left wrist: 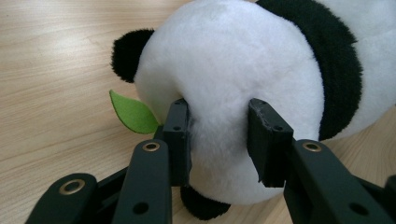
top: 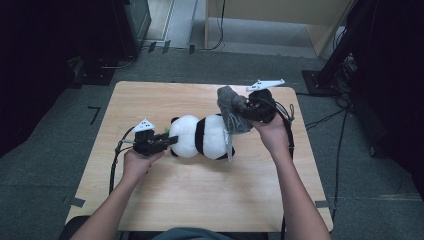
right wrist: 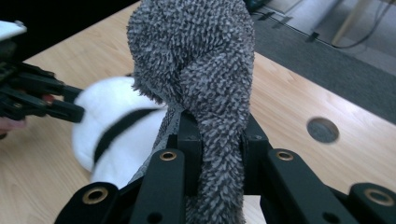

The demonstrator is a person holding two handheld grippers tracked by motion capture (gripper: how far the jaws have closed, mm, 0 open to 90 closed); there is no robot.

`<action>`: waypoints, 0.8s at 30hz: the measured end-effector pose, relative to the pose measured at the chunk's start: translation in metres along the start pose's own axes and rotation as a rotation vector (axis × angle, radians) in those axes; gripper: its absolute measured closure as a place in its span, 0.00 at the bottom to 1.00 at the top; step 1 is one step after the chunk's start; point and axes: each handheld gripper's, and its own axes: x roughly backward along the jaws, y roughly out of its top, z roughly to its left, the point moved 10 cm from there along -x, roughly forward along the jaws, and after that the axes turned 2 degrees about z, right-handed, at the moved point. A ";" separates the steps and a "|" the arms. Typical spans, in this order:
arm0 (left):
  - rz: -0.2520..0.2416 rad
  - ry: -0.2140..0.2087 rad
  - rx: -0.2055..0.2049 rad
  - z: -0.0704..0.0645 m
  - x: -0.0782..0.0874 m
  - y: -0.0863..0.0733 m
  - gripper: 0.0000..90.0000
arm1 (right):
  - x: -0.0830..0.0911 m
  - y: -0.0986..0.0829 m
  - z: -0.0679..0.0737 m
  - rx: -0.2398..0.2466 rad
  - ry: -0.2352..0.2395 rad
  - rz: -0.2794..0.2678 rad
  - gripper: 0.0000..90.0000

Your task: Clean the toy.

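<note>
- Panda (top: 202,136): plush toy, white with black ears, limbs and a black band round the body; lies on its side at the middle of the surface (top: 200,200); long axis runs left to right in the high view, head toward the left claw (top: 172,140), rear toward the right claw (top: 243,107).
- Left claw: jaws narrow, pressed into the white fur of the head from both sides; the left gripper view shows the dents in the fur and a green leaf (left wrist: 133,112) beside the head, barely seen from above.
- Cloth (top: 231,107): grey, nubby, bunched; pinched between the right claw's jaws, rising above them and draping onto the panda's rear end.
- Right gripper view: a round hole (right wrist: 322,129) in the surface beyond the cloth; left claw at its left edge.
</note>
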 end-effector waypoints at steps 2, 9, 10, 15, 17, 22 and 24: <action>0.001 0.001 0.001 -0.001 0.001 0.000 0.71 | -0.002 0.009 0.009 0.013 0.025 -0.003 0.85; -0.001 0.001 0.005 -0.002 0.002 -0.001 0.70 | -0.019 0.037 0.043 0.066 0.084 -0.001 0.85; -0.001 0.003 0.005 -0.002 0.002 -0.001 0.70 | -0.023 0.040 0.048 0.073 0.093 -0.002 0.85; 0.000 0.005 0.007 -0.002 0.004 -0.001 0.70 | -0.047 0.046 0.071 0.075 0.161 0.014 0.85; -0.003 0.005 0.007 -0.001 0.004 -0.002 0.69 | -0.059 0.042 0.077 0.086 0.165 0.037 0.85; -0.012 0.001 -0.003 0.000 0.004 -0.003 0.66 | -0.092 0.017 0.073 0.057 0.151 0.137 0.85; -0.012 -0.006 -0.013 0.001 0.004 -0.003 0.62 | -0.103 0.007 0.071 0.051 0.143 0.174 0.85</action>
